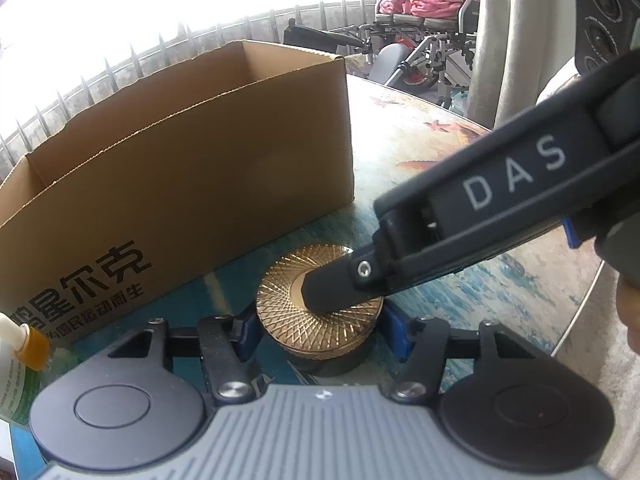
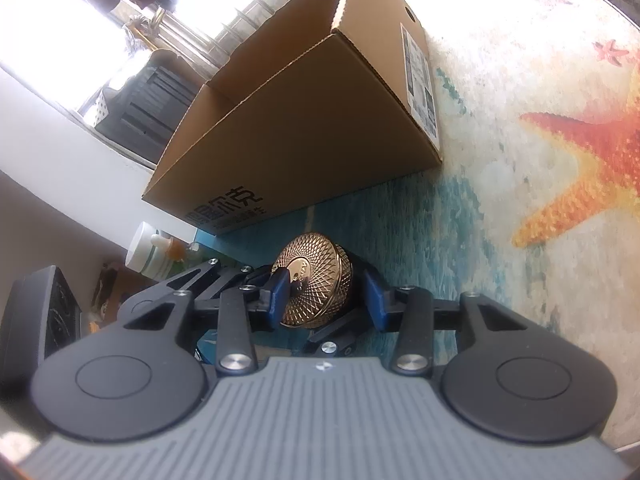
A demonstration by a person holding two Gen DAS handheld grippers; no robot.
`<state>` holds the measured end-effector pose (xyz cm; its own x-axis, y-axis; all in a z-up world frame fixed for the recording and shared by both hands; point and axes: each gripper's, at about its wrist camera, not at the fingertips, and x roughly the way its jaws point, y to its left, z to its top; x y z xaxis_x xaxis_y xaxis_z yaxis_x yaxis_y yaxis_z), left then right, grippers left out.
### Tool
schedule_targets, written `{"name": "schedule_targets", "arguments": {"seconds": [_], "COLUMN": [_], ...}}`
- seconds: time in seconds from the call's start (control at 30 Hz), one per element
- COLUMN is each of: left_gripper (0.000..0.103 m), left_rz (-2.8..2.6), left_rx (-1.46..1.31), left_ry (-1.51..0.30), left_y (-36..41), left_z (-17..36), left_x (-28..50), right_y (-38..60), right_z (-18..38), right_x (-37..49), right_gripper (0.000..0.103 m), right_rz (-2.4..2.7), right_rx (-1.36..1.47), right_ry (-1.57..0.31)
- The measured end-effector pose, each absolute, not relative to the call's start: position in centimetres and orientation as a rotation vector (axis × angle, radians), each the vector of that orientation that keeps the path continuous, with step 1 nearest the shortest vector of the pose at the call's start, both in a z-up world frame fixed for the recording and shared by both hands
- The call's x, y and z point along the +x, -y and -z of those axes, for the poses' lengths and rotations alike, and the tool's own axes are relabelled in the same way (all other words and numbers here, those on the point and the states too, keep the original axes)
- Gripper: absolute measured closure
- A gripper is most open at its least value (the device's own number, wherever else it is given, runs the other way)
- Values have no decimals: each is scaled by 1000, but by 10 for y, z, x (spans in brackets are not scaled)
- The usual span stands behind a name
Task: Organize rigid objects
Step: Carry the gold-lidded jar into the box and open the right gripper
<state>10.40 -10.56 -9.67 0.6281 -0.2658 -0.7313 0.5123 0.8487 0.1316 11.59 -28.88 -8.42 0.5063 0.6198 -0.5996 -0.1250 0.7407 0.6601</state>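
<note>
Gold-lidded jar (image 1: 318, 316) between both grippers' fingers, beside cardboard box (image 1: 180, 172).

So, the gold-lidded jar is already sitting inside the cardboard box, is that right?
Not quite: the gold-lidded jar is outside the cardboard box, just in front of its printed side, as the left wrist view shows.

Bottle (image 1: 16, 364) (frame-cut, blurred label)

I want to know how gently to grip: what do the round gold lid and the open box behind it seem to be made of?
Gold lid: probably metal or metallised plastic, a shiny embossed crisscross pattern catching the light. Box: corrugated cardboard, matte brown with a wavy cut edge.
</note>
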Motion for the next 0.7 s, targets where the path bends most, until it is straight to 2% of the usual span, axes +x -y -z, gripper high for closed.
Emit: {"name": "schedule_targets", "arguments": {"seconds": [0.43, 0.7], "left_gripper": [46, 46], "left_rz": [445, 410], "left_rx": [323, 310], "left_ry": [-731, -645], "left_y": [106, 102], "left_z": [74, 37], "left_x": [92, 76], "right_y": [284, 279], "right_z": [61, 18], "right_x": [98, 87], "right_gripper": [63, 63], "right_rz": [-472, -505], "right_rx": [542, 494], "right_ry": [-888, -807]}}
